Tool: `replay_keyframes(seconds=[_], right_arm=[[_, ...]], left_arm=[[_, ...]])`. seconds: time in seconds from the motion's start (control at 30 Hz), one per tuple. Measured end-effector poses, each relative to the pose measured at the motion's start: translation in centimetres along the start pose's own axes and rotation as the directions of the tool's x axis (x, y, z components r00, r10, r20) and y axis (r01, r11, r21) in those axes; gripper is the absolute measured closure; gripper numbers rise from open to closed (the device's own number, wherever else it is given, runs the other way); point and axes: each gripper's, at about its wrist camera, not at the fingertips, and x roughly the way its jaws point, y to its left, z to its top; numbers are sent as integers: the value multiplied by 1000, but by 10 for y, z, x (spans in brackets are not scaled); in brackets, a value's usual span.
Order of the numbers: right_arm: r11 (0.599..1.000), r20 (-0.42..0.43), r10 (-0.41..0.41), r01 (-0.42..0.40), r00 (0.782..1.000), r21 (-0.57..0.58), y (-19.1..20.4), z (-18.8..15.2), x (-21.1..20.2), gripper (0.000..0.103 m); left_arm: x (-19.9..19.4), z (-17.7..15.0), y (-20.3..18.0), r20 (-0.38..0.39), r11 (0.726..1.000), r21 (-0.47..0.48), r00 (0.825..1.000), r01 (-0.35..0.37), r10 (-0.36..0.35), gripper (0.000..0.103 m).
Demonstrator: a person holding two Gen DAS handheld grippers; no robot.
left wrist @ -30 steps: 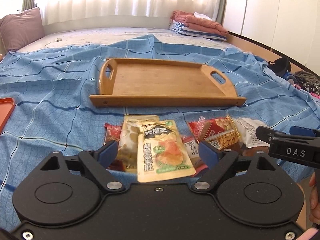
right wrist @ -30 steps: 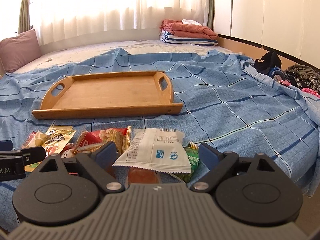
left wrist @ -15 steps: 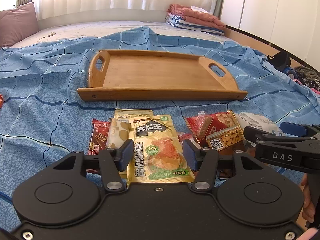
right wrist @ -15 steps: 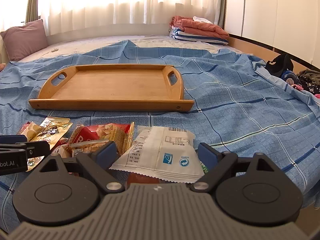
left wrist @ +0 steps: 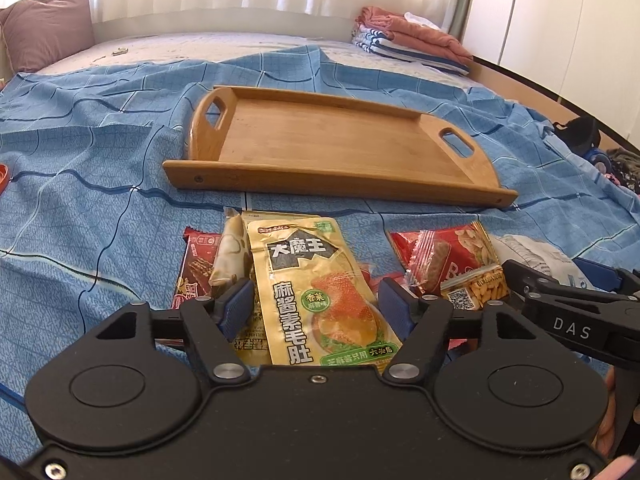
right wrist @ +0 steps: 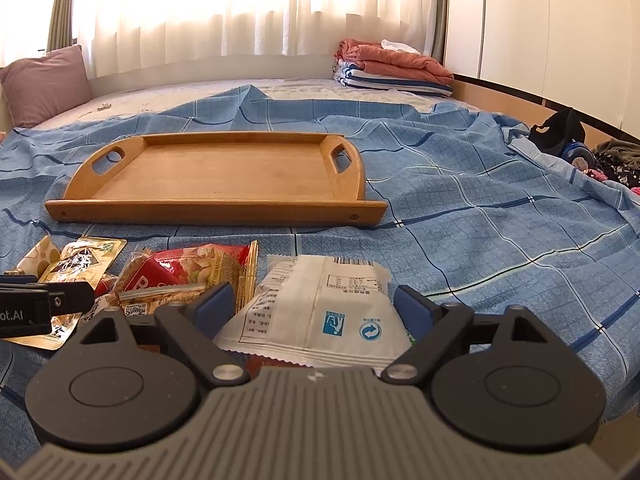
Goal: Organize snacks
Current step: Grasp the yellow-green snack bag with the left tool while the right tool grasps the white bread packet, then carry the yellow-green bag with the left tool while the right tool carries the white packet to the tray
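**Both grippers poised over a heap of snack packets, tray empty behind**

I am looking along two hand-held grippers at a bed covered with a blue checked sheet [left wrist: 80,208]. A wooden tray [left wrist: 340,178] lies beyond the snacks, with nothing in it.

My left gripper [left wrist: 316,304] straddles a yellow packet [left wrist: 316,280]; its jaws are opening, and the blue pads stand clear of the packet's edges, so nothing is gripped. My right gripper [right wrist: 308,312] is spread wide around a white packet [right wrist: 320,304], pads also apart from it.

The risks, as I judge them: the yellow packet overlaps a beige packet [left wrist: 230,252] and a dark red wrapper [left wrist: 196,272], so closing the left jaws could catch a neighbour or drag the pile. The white packet lies flat and wide, and its slick film may buckle or slip out of the pads. It also lies over other items, so they might shift. A red nut packet [right wrist: 180,276] sits between the two grippers, which are close enough to bump each other.
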Motion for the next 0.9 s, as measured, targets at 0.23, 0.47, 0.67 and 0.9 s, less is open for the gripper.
replay_keyframes(seconds=[0.23,0.47,0.67,0.9], right_arm=[[1000,-31,19,-19,999,11,0,-1,18,19],[996,-22,41,-39,999,85,-7,3,7,37],[997,-1,40,-40,999,63,-10,8,-5,39],[1000,0,-3,3,1000,-14,-3,0,-9,36]], left_arm=[[-1,0,2,6,1000,-22,1000,14,-14,39],[-21,-5,-5,57,1000,14,998,12,-13,73],[-31,2,-5,70,999,30,997,19,-21,82],[-19,-9,-12,58,998,57,998,-10,7,55]])
